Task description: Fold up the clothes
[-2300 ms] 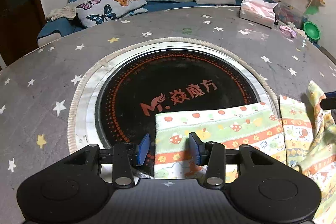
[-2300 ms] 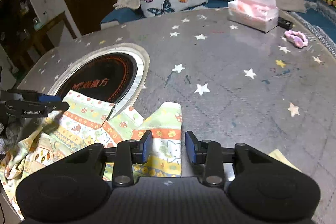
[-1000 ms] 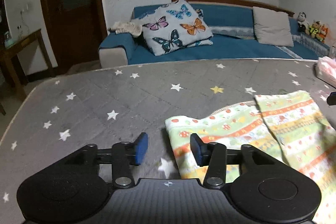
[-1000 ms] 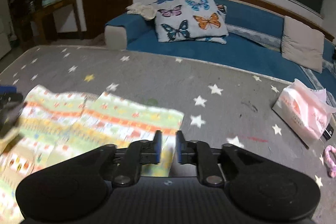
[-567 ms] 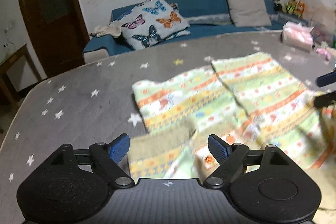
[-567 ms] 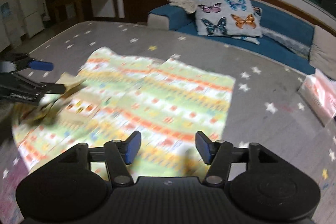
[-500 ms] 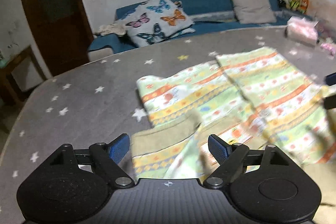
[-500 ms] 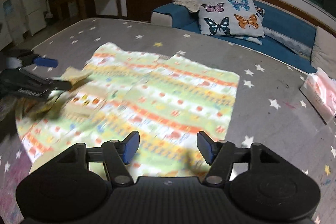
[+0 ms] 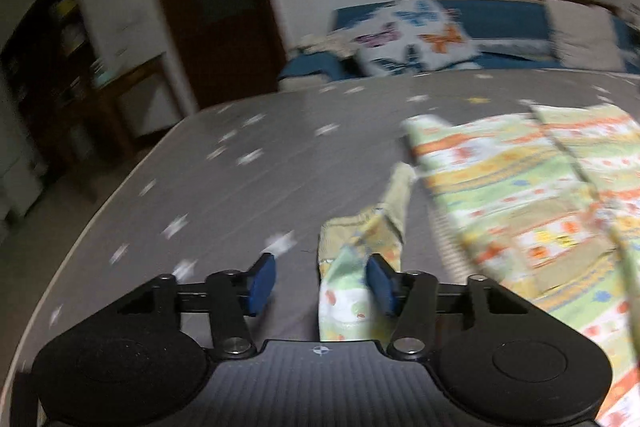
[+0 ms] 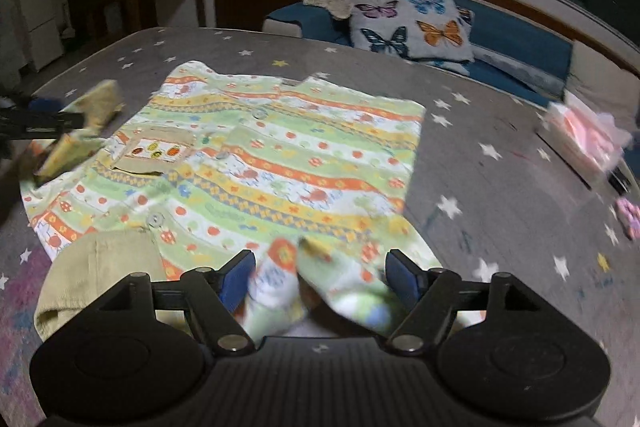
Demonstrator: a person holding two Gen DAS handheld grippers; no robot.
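At the left edge of my right-wrist view, my left gripper (image 10: 60, 121) is closing on the tan-cuffed sleeve (image 10: 86, 125), which lies between its pads without a firm pinch. The green, orange and yellow striped button shirt (image 10: 280, 163) lies spread across the frame's middle on the grey star-print tablecloth (image 10: 500, 187). At lower centre, my right gripper (image 10: 318, 279) is opening, blurred hem fabric loose between its pads.
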